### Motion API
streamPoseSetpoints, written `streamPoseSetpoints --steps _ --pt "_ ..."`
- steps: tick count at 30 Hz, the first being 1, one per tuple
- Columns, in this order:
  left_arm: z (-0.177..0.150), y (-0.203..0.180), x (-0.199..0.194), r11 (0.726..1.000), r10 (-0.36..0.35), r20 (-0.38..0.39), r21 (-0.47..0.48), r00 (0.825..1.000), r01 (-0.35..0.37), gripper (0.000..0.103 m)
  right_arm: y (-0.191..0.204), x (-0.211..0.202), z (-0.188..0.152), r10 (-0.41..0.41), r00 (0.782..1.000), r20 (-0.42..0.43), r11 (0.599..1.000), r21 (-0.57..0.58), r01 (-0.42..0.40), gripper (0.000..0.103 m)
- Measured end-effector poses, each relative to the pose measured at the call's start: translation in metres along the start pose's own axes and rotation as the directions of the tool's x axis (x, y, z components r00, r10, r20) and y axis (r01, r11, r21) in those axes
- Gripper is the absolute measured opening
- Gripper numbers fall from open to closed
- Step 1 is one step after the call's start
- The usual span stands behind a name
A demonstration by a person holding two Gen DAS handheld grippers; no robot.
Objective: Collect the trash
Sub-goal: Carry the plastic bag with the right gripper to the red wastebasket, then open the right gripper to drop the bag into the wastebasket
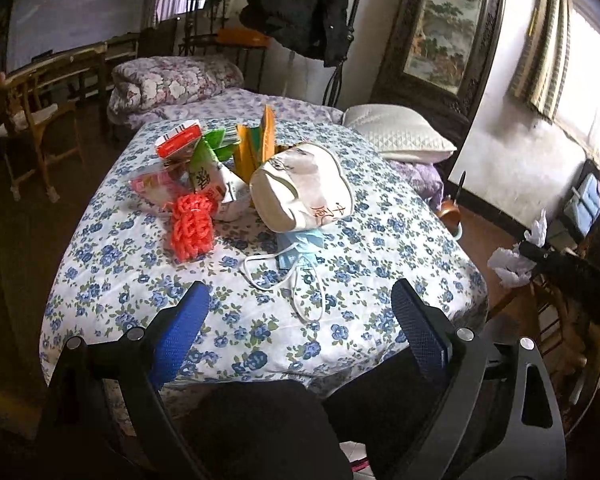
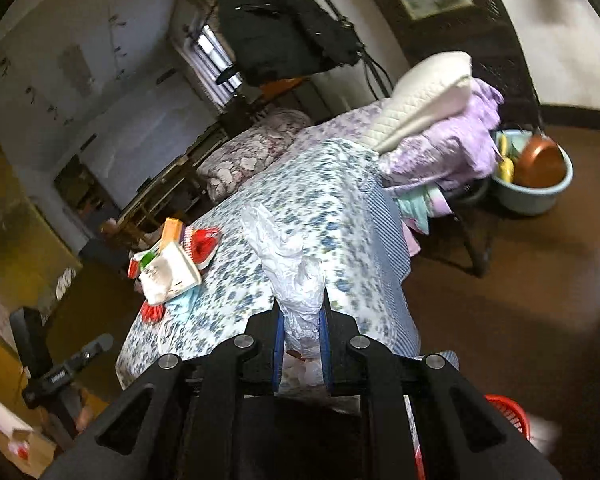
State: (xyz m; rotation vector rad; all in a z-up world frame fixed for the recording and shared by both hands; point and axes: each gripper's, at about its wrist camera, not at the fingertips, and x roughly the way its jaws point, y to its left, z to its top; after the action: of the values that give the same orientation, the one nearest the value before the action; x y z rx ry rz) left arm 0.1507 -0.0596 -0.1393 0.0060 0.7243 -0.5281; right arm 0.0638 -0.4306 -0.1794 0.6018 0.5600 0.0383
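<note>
Trash lies on the blue-flowered bed cover: a white paper bowl on its side, a blue face mask with white loops, an orange-red foam net, and several snack wrappers and cartons. My left gripper is open and empty, above the near edge of the bed, just short of the mask. My right gripper is shut on a crumpled white plastic bag, held over the bed's corner. It also shows in the left wrist view. The trash pile shows at the left in the right wrist view.
A white pillow and folded quilt lie at the bed's far end. A wooden chair stands left. A blue basin with a copper pan sits on the floor. A red basket is below my right gripper.
</note>
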Motion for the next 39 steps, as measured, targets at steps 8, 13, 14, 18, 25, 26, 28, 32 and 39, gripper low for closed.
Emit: streamPoseSetpoints --steps 8,13,14,18,25,26,28,32,39 --pt "-0.001 -0.002 0.009 1.000 0.002 -0.020 0.011 1.000 -0.001 0.089 -0.016 0.003 -0.004 -0.024 1.000 -0.002 1.000 0.011 0.024 0.016" --pt "-0.007 -0.017 0.014 0.997 -0.058 -0.079 0.049 0.995 0.062 0.089 -0.031 0.000 -0.013 -0.080 0.996 -0.046 0.996 0.022 0.081 0.016" --pt "-0.011 -0.022 0.017 0.995 -0.070 -0.109 0.063 0.992 0.078 0.089 -0.034 -0.004 -0.019 -0.103 0.993 -0.059 0.994 0.021 0.105 0.016" --pt "-0.027 -0.034 0.026 0.986 -0.110 -0.216 0.099 0.970 0.134 0.089 -0.062 -0.011 -0.044 -0.175 0.979 -0.106 0.982 0.057 0.181 0.017" --pt "-0.053 -0.031 0.025 0.979 -0.067 -0.302 0.162 0.951 0.120 0.089 -0.110 0.006 -0.082 -0.277 0.929 -0.246 0.942 0.123 0.314 0.017" --pt "-0.055 -0.028 0.025 0.981 -0.067 -0.310 0.154 0.948 0.120 0.089 -0.115 0.010 -0.086 -0.296 0.917 -0.267 0.933 0.124 0.338 0.017" --pt "-0.059 -0.021 0.026 0.984 -0.074 -0.325 0.130 0.943 0.122 0.089 -0.124 0.015 -0.093 -0.320 0.900 -0.298 0.919 0.132 0.370 0.017" --pt "-0.064 -0.016 0.024 0.985 -0.076 -0.331 0.122 0.941 0.122 0.089 -0.135 0.022 -0.103 -0.352 0.872 -0.341 0.900 0.135 0.415 0.022" --pt "-0.057 -0.024 0.017 0.982 -0.085 -0.296 0.138 0.951 0.131 0.089 -0.125 0.011 -0.095 -0.404 0.861 -0.310 0.892 0.076 0.446 0.052"
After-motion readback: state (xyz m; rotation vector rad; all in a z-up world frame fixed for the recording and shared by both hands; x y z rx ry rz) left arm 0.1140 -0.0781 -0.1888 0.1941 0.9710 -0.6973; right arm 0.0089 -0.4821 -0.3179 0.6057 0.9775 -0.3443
